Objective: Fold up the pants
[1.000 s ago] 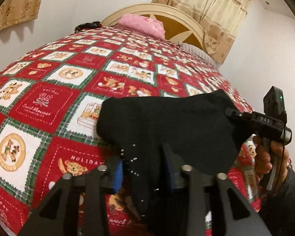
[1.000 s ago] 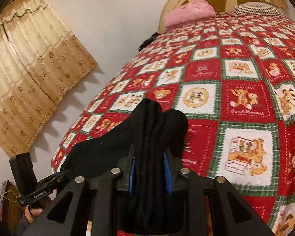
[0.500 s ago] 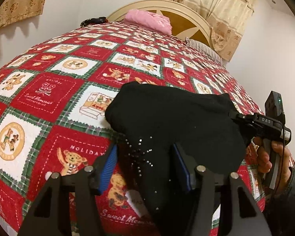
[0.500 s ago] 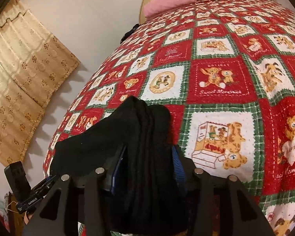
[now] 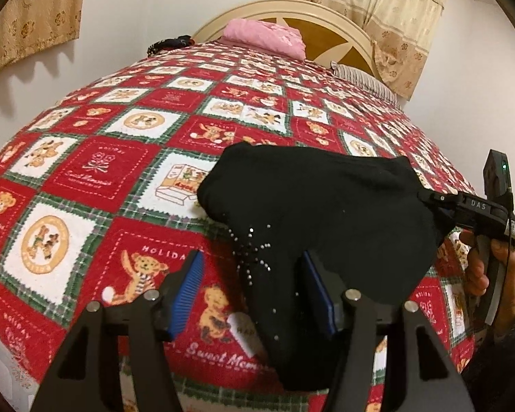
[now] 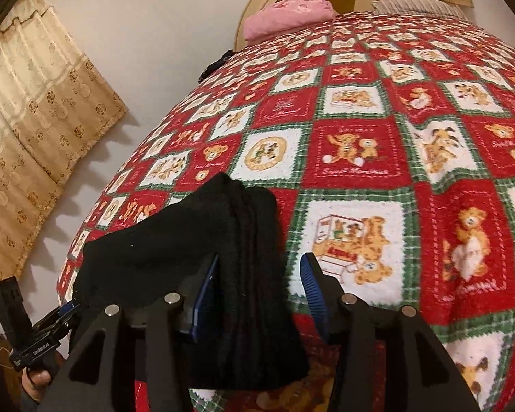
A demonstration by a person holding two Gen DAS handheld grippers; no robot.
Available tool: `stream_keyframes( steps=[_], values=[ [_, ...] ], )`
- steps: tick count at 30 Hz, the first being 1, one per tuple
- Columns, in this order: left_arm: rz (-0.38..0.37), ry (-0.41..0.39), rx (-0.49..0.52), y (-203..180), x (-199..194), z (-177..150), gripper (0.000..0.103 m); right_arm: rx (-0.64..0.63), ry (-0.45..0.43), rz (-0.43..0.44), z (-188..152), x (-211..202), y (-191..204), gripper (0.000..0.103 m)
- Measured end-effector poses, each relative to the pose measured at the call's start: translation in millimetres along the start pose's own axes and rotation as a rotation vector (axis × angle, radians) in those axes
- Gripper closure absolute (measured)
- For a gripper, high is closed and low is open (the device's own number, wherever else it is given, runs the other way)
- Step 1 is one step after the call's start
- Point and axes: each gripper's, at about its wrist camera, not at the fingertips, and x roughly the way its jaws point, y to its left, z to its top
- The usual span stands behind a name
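Left wrist | pants [image 5: 319,213] on quilt [image 5: 96,171] | pink pillow [image 5: 264,36] by headboard [image 5: 329,27]

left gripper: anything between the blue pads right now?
Left wrist view: the pants lie between the open left gripper's pads, with quilt showing beside the fabric.

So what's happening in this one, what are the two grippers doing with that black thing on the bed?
A person with a handheld gripper in each hand is folding black pants on a red patchwork bedspread. The pants lie in a folded bundle near the bed's edge. Both the left gripper and the right gripper have their jaws open around the cloth, not clamped on it. A pink pillow sits at the headboard.
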Motion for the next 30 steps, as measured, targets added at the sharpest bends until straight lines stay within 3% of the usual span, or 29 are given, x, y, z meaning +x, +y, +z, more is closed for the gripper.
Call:
stream_keyframes(
  steps=[9, 16, 19, 23, 30],
  values=[
    [0.028, -0.023, 0.013, -10.4, -25.9, -4.2, 0.041, 0.003, -0.019, -0.065, -6.4, -26.8, -2.9, 0.05],
    [0.039, -0.139, 0.066, -39.4, -71.2, 1.8, 0.026, -0.095, -0.129, -0.177, -23.1, -95.6, 29.2, 0.05],
    [0.034, -0.193, 0.077, -51.9, -91.3, 3.0, 0.02, -0.156, -0.192, -0.208, -37.6, -129.7, 50.1, 0.038],
    [0.033, -0.253, 0.073, -63.4, -112.5, 2.7, 0.008, -0.224, -0.259, -0.225, -57.2, -169.1, 73.0, 0.037],
    [0.037, -0.328, 0.06, -74.7, -139.1, 1.1, 0.005, -0.295, -0.337, -0.261, -86.6, -214.7, 97.1, 0.036]
  ],
)
